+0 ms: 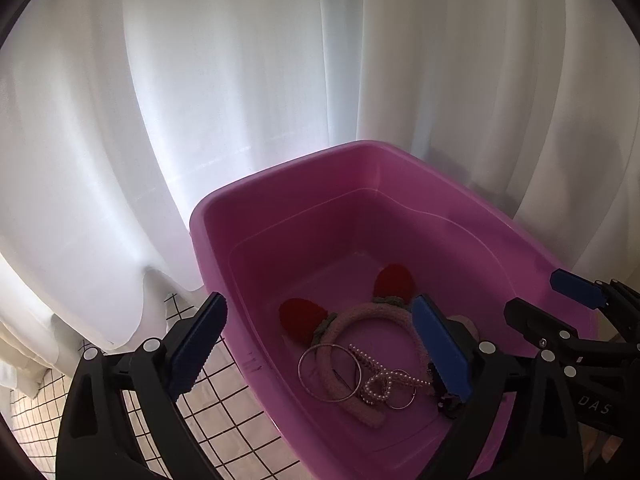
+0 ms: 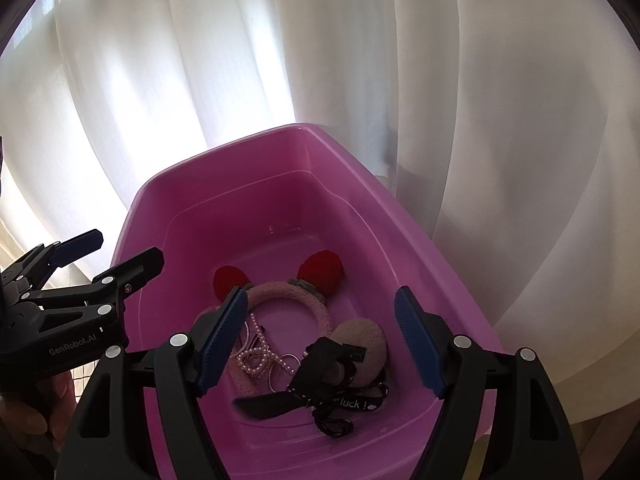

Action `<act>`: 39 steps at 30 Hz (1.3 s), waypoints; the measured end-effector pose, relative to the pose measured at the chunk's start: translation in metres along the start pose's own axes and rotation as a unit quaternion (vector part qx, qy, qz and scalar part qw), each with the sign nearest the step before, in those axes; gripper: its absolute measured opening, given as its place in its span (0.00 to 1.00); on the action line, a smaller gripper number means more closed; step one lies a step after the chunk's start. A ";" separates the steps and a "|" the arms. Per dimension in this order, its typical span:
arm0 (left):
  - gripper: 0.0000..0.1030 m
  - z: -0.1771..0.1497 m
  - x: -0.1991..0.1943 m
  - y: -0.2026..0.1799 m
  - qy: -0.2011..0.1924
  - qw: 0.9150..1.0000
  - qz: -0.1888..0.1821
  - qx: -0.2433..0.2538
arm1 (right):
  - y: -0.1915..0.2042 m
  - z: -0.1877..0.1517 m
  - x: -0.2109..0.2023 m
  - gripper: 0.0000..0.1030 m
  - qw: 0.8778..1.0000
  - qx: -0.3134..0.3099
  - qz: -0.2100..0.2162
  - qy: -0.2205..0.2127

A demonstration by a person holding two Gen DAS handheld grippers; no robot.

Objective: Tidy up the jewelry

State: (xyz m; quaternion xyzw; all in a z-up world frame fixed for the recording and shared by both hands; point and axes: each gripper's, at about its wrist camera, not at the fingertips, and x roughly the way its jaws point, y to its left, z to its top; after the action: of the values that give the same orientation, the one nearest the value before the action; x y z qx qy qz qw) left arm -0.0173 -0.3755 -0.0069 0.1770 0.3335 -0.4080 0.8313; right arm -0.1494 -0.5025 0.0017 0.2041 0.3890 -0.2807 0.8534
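Over the pink tub (image 1: 280, 184): left gripper (image 1: 320, 344) and right gripper (image 2: 320, 340), both spread wide, gripping nothing. Against the tub's near wall: plush headband (image 2: 280, 292), pearl strand (image 2: 256, 360), black ribbon (image 2: 344, 404).

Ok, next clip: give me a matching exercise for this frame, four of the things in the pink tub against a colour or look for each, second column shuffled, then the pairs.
Things
1. headband
2. headband's ears
3. ribbon printed "luck !"
4. bangle

Looks
A. black with white lettering
B. thin silvery ring
C. fuzzy pale pink
D. red

Pairs: 1-C, 2-D, 3-A, 4-B

All four lie inside the pink tub.
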 end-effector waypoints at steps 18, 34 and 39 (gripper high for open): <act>0.94 0.000 -0.025 0.019 0.022 0.997 0.055 -0.039 | 0.006 0.000 -0.013 0.70 1.000 0.003 0.011 0.002; 0.94 0.000 -0.058 0.032 0.024 0.997 0.040 -0.062 | 0.022 0.002 -0.034 0.70 1.000 -0.012 0.004 -0.012; 0.94 -0.002 -0.062 0.037 0.022 0.996 0.037 -0.072 | 0.028 0.002 -0.038 0.70 1.000 -0.017 0.003 -0.015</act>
State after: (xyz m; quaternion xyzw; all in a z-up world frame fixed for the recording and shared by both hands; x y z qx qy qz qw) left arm -0.0160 -0.3169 0.0363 0.1378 0.3737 -0.3483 0.8486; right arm -0.1507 -0.4704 0.0358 0.1862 0.3802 -0.2744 0.8634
